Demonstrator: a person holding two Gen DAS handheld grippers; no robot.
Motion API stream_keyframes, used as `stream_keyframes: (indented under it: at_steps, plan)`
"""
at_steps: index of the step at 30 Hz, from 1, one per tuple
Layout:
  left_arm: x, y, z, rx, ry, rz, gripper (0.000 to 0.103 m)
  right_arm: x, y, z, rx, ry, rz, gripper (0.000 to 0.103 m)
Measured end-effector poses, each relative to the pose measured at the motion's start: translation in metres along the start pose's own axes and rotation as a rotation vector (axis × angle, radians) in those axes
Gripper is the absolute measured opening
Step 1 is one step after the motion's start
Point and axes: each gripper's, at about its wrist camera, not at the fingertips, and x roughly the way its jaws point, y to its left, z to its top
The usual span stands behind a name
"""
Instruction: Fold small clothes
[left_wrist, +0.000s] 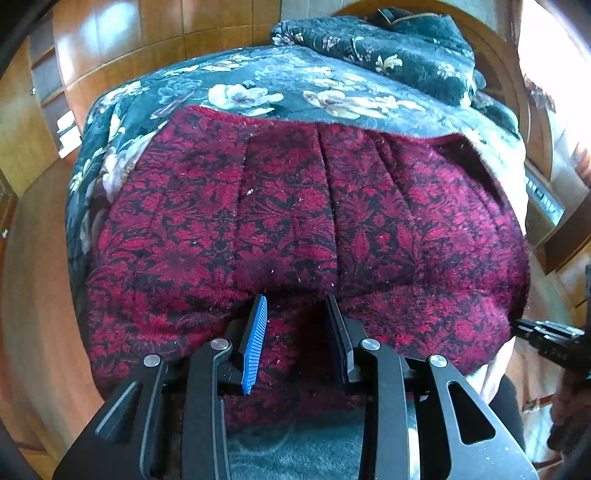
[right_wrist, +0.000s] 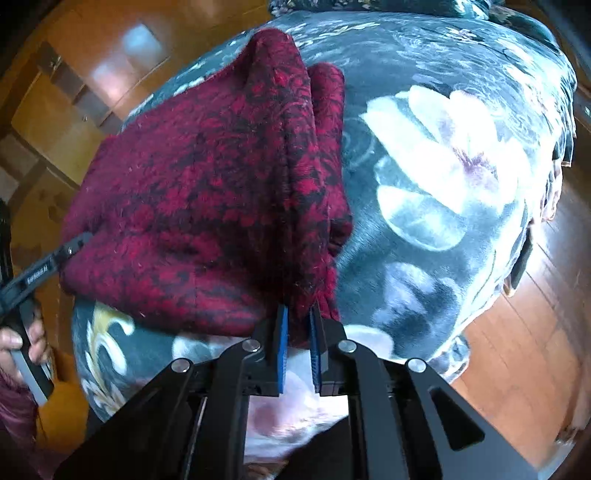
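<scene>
A dark red garment with a black leaf pattern (left_wrist: 288, 221) lies spread on a floral blanket (left_wrist: 258, 85). My left gripper (left_wrist: 295, 301) is open, its fingers set over the garment's near edge with cloth between them. My right gripper (right_wrist: 298, 314) is shut on the garment (right_wrist: 207, 192) at its right edge and lifts that edge into a raised fold. The right gripper also shows at the right edge of the left wrist view (left_wrist: 546, 336). The left gripper shows at the left edge of the right wrist view (right_wrist: 48, 266).
The dark green floral blanket (right_wrist: 443, 155) covers a bed, with a bunched heap of it (left_wrist: 388, 40) at the far end. Wooden floor (right_wrist: 517, 350) lies to the right, wooden cabinets (left_wrist: 110, 55) behind. A person's hand (right_wrist: 14, 343) holds the left gripper's handle.
</scene>
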Motion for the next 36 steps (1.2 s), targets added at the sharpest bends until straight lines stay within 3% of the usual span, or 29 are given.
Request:
stream_keyframes:
  at_steps: [1, 2, 3, 4, 9, 13, 16, 21, 24, 25, 26, 27, 32, 36]
  plan:
    - [-0.007, 0.002, -0.001, -0.006, -0.015, -0.011, 0.031, -0.004, -0.001, -0.001, 0.002, -0.005, 0.004, 0.018]
    - [-0.013, 0.003, -0.002, -0.010, -0.029, -0.015, 0.038, -0.008, -0.003, -0.002, 0.013, -0.007, 0.012, 0.030]
    - [-0.022, 0.008, -0.004, -0.021, -0.056, -0.016, 0.049, -0.012, -0.004, -0.005, 0.027, -0.010, 0.025, 0.049]
    - [-0.032, 0.015, -0.007, -0.041, -0.083, -0.017, 0.052, -0.019, -0.007, -0.008, 0.042, -0.022, 0.042, 0.054]
    - [-0.068, 0.074, -0.024, -0.170, -0.163, -0.004, 0.052, -0.035, -0.004, -0.024, 0.054, -0.009, 0.060, 0.062]
    - [-0.070, 0.137, -0.041, -0.309, -0.144, 0.003, 0.052, -0.031, 0.021, -0.047, 0.006, 0.065, 0.081, 0.063]
    - [-0.064, 0.166, -0.048, -0.378, -0.122, -0.110, 0.052, -0.018, 0.041, -0.058, -0.033, 0.127, 0.079, 0.063]
    - [-0.045, 0.171, -0.049, -0.409, -0.105, -0.293, 0.052, 0.001, 0.064, -0.068, -0.066, 0.207, 0.060, 0.064]
    - [-0.032, 0.161, -0.048, -0.405, -0.084, -0.344, 0.051, 0.003, 0.077, -0.073, -0.108, 0.227, 0.038, 0.067]
    - [-0.029, 0.157, -0.048, -0.393, -0.077, -0.352, 0.043, 0.002, 0.081, -0.075, -0.118, 0.233, 0.032, 0.067]
    - [-0.027, 0.153, -0.049, -0.370, -0.073, -0.332, 0.017, 0.001, 0.083, -0.076, -0.125, 0.235, 0.025, 0.068]
    - [-0.025, 0.149, -0.049, -0.337, -0.072, -0.268, 0.013, 0.002, 0.087, -0.075, -0.132, 0.237, 0.018, 0.068]
    - [-0.014, 0.142, -0.060, -0.290, -0.043, -0.178, 0.012, -0.002, 0.094, -0.075, -0.146, 0.226, -0.011, 0.068]
    - [-0.030, 0.133, -0.054, -0.266, -0.067, -0.107, 0.016, -0.009, 0.090, -0.064, -0.144, 0.195, -0.011, 0.068]
